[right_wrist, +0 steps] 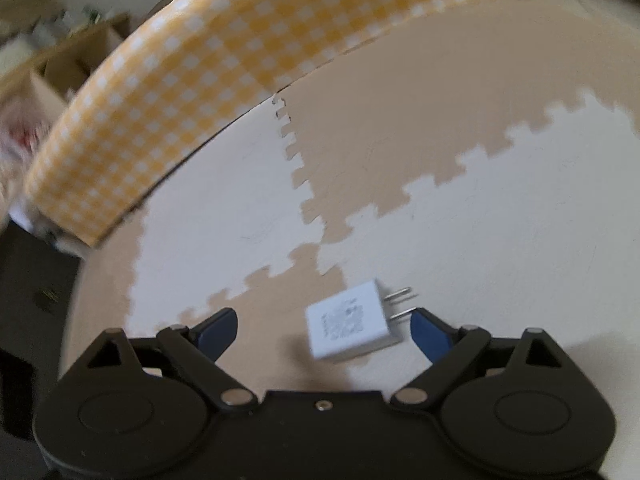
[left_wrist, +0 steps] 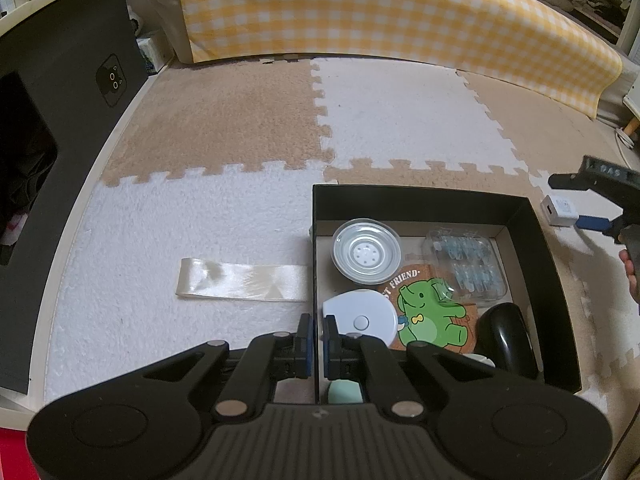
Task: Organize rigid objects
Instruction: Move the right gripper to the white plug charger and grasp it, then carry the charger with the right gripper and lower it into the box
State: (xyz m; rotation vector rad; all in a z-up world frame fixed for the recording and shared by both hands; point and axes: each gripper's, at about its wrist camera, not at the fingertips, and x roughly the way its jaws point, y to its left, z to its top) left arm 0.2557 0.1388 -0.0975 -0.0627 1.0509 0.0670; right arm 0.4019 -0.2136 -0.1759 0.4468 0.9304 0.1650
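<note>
My left claw is clamped on the black box wall; my right claw gapes wide around the white charger lying beside that box

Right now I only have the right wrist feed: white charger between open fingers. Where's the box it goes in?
Observer: The black box is right beside the charger, which lies on the mat outside the box's right wall.
Operator: Left gripper doing what?
Observer: The left gripper is shut on the box's left wall, one finger inside and one outside.
Operator: Room inside?
Observer: Crowded: clear dish, clear case, elephant coaster, white round device, black mouse.
</note>
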